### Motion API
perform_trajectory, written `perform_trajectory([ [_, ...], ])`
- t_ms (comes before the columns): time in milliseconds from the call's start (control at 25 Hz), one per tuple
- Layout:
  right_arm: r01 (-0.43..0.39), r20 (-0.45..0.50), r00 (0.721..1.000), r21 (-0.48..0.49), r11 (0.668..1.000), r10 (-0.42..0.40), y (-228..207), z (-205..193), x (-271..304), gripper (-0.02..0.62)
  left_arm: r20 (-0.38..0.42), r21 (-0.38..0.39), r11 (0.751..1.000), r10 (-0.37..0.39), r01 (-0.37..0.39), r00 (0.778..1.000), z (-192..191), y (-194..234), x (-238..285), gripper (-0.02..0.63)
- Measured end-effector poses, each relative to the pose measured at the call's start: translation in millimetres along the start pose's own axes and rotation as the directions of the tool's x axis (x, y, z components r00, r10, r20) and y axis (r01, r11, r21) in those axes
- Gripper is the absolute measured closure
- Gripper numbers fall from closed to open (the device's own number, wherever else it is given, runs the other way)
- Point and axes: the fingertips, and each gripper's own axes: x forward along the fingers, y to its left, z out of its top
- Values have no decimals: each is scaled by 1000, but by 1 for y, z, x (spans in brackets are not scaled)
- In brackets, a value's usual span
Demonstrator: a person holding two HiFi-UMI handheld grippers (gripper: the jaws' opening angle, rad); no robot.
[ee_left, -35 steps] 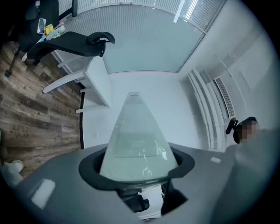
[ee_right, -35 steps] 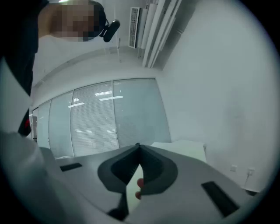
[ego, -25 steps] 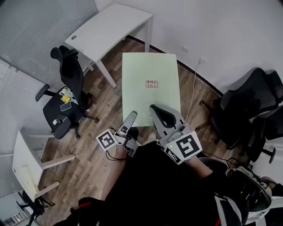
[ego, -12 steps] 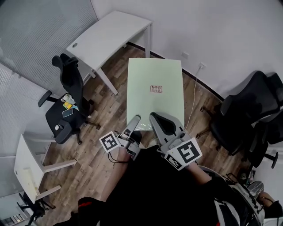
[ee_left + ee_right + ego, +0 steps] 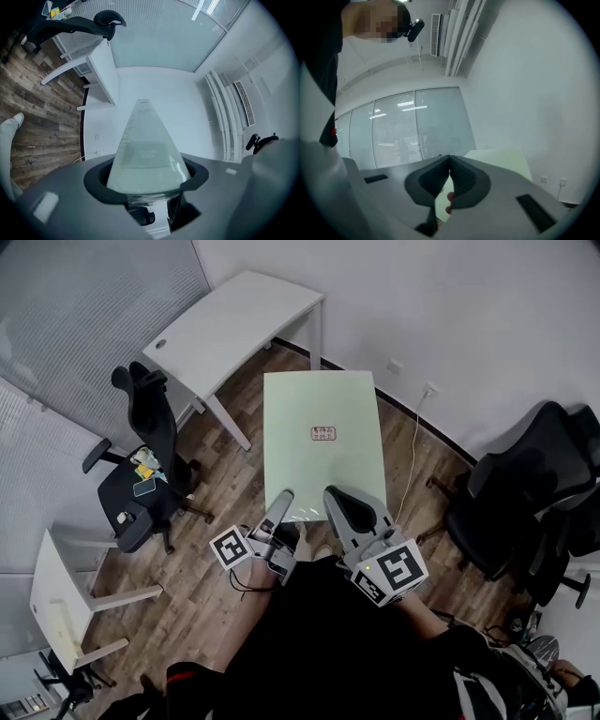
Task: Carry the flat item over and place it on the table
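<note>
In head view the pale green board (image 5: pixel 300 409) hangs mid-frame over the wood floor (image 5: pixel 211 554), its small red label (image 5: pixel 322 434) unreadable. Left gripper view: the left gripper (image 5: pixel 146 180) clamps the board's edge, jaws partly apart. Right gripper view: the right gripper (image 5: pixel 450 161) pinches it, tips almost meeting.

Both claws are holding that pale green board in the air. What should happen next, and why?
Probably step forward and left toward the white table: the board, clamped at its near edge by the left gripper and right gripper, hangs over wooden floor, short of the tabletop.
</note>
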Motion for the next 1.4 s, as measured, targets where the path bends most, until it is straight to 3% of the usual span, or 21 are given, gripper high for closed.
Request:
perform_trajectory([
  [680, -21, -39, 999, -4, 1000, 20, -79, 9, 115, 595, 16, -31, 999, 32, -32, 999, 96, 45, 94, 324],
  [960, -28, -48, 998, -14, 999, 28, -122, 23, 179, 595, 43, -26, 999, 24, -22, 999, 157, 50, 143, 324],
  [1400, -58, -27, 998, -55, 997, 56, -145, 39, 272, 595, 116, 19, 1000, 19, -21, 993, 259, 60, 181, 324],
])
